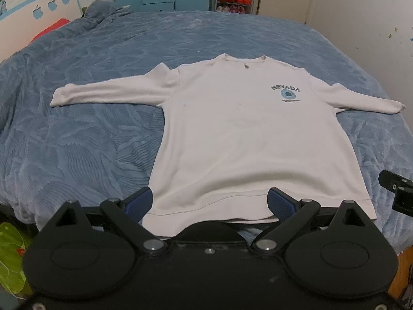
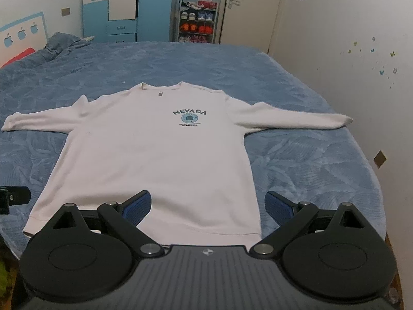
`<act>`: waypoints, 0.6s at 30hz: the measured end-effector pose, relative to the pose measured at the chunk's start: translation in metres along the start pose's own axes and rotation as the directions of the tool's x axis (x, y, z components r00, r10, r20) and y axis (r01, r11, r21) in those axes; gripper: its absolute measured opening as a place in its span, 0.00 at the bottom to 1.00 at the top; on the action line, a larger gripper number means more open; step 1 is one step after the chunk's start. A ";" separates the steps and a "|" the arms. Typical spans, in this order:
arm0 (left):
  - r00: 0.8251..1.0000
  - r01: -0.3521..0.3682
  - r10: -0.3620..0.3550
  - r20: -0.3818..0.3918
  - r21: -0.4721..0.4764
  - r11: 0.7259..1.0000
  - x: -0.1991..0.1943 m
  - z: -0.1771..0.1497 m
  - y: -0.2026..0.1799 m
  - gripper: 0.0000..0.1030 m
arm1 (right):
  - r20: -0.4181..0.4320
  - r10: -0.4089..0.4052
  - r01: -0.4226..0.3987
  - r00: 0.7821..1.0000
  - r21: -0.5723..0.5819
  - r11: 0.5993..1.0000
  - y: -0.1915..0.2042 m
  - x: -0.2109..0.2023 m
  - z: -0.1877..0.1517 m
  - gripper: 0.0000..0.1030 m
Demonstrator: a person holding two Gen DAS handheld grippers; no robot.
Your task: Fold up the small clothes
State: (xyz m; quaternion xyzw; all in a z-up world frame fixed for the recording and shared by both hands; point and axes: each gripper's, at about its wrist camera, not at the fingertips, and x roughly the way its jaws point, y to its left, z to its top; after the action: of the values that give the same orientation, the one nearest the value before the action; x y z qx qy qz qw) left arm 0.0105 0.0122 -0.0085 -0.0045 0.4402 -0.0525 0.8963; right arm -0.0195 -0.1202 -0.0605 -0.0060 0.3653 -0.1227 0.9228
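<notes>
Garment: a white long-sleeved sweatshirt (image 2: 155, 160) is lying flat and face up on a blue textured bedspread (image 2: 296, 160), neckline pointing to 12 o'clock, ribbed hem at 6 o'clock nearest the cameras.
Sleeves: both are stretching straight out, one cuff toward 9 o'clock, the other toward 3 o'clock.
Print: "NEVADA" in dark arched letters is sitting over a blue round emblem (image 2: 189, 118) on the chest, with small unreadable lines beneath.
Surface condition: the cloth is lying smooth, with faint creases and a small mark or two on the front.
Left gripper (image 1: 210, 202): jaws are standing wide apart, holding nothing, hovering at the hem's 9 o'clock corner.
Right gripper (image 2: 209, 204): jaws are likewise spread wide and empty, hovering at the hem's 3 o'clock corner.
Backdrop: a shoe rack (image 2: 197, 20) is standing at 12 o'clock beyond the bed.
</notes>
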 end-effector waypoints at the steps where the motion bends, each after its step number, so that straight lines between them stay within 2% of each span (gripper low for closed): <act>1: 1.000 -0.003 0.003 -0.008 -0.008 1.000 0.003 0.001 0.001 0.95 | -0.009 0.002 -0.002 1.000 0.002 1.000 0.000 0.003 0.000 1.00; 13: 1.000 0.011 -0.013 -0.026 -0.053 0.999 0.022 0.006 0.025 0.96 | -0.024 -0.004 0.004 1.000 -0.034 0.999 0.018 0.020 0.007 1.00; 18: 0.999 -0.026 0.024 -0.022 -0.079 0.997 0.041 0.014 0.051 0.96 | -0.019 -0.020 0.018 1.000 -0.072 0.997 0.025 0.036 0.013 1.00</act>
State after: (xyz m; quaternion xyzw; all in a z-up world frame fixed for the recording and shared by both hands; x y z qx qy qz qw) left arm 0.0513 0.0587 -0.0355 -0.0343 0.4514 -0.0238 0.8914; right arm 0.0197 -0.1050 -0.0776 -0.0413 0.3786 -0.1183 0.9170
